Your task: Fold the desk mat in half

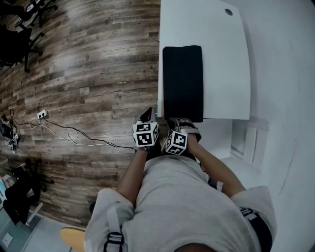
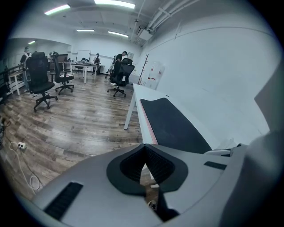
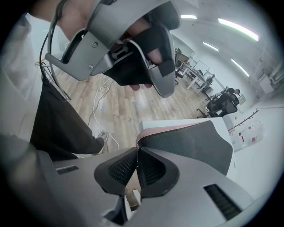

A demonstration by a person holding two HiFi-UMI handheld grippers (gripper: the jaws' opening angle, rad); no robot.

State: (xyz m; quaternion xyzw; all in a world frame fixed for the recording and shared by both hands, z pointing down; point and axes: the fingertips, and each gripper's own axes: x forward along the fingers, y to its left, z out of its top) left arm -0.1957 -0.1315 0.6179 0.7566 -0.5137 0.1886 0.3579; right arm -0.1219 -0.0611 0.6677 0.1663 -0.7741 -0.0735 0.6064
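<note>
The left gripper (image 2: 143, 148), in the person's left hand, has its two dark ribbed jaws pressed together at the tips with nothing between them, and it sits just off the near left corner of the white rectangular desk (image 1: 224, 64), over the floor. The right gripper (image 3: 137, 150), just beside it with the two marker cubes nearly touching, also has its jaws closed to a thin slit. Nothing shows between them, and the near corner of the black rectangular desk mat (image 1: 182, 81) lies right at their tips. The right gripper view looks past those tips along the mat, with the left gripper's grey body and the hand around it filling the top of that view. The mat lies flat as a long narrow strip along the left edge of the desk, its near end at the desk's near edge, and a thin pinkish line runs along its side. A small grey round grommet (image 1: 229, 12) sits at the far end of the desk, well apart from the mat. Left of the desk is brown wood-plank floor (image 1: 88, 69), where a white cable (image 1: 74, 136) trails from a white power strip (image 1: 42, 114). Black wheeled office chairs (image 2: 40, 77) stand further back in the room
</note>
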